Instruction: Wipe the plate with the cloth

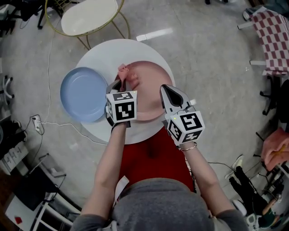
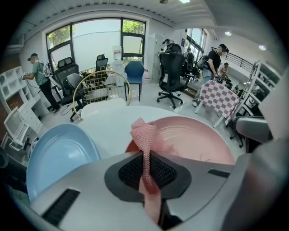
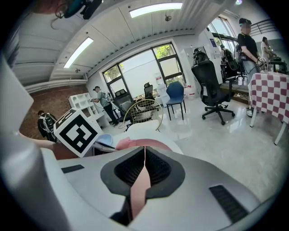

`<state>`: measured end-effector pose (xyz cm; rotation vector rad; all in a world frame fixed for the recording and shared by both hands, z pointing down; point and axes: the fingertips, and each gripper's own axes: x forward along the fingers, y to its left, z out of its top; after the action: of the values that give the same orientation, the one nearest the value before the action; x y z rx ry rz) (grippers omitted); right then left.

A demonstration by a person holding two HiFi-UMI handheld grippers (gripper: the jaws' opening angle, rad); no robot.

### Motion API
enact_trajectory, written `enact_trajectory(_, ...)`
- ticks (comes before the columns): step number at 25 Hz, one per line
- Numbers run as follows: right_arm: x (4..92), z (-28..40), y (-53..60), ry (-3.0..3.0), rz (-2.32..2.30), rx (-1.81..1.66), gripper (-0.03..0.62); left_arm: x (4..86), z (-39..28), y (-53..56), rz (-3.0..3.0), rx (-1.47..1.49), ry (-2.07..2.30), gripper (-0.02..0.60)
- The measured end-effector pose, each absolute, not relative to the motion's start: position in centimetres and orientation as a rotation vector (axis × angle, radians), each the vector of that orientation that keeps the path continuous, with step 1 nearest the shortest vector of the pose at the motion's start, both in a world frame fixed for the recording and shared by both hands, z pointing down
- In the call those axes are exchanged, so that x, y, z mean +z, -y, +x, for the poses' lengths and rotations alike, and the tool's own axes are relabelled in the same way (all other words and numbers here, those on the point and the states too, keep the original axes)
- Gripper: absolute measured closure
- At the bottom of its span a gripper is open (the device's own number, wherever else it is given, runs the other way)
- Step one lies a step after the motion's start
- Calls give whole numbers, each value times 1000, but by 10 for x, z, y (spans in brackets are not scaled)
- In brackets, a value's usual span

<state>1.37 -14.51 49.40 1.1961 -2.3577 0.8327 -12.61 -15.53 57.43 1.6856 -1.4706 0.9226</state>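
Pink plate (image 1: 146, 76): near edge hidden under left gripper (image 1: 118, 88) and right gripper (image 1: 170, 92).
Cloth (image 2: 145, 135): lower end hidden between the left gripper's closed jaws.
Blue plate (image 2: 58, 158): near rim behind that gripper's body.
Checked table (image 1: 271, 36): cut off by the picture's right edge.

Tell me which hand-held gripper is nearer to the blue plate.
Left. The left hand-held gripper, holding the cloth, is close beside the blue plate; the right hand-held gripper grips the pink plate at its far rim.

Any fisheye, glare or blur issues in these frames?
Head view: mild barrel bend, even light, sharp, one light streak on the floor. Left gripper view: heavy fisheye, dark corners, windows washed out, cloth sharp. Right gripper view: same fisheye and vignette, ceiling light bright.
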Motion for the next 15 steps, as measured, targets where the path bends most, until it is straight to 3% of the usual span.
enact_trajectory(15,475,16,126,2368,1249,777,565,520,-162,120,1714,821,1556,554)
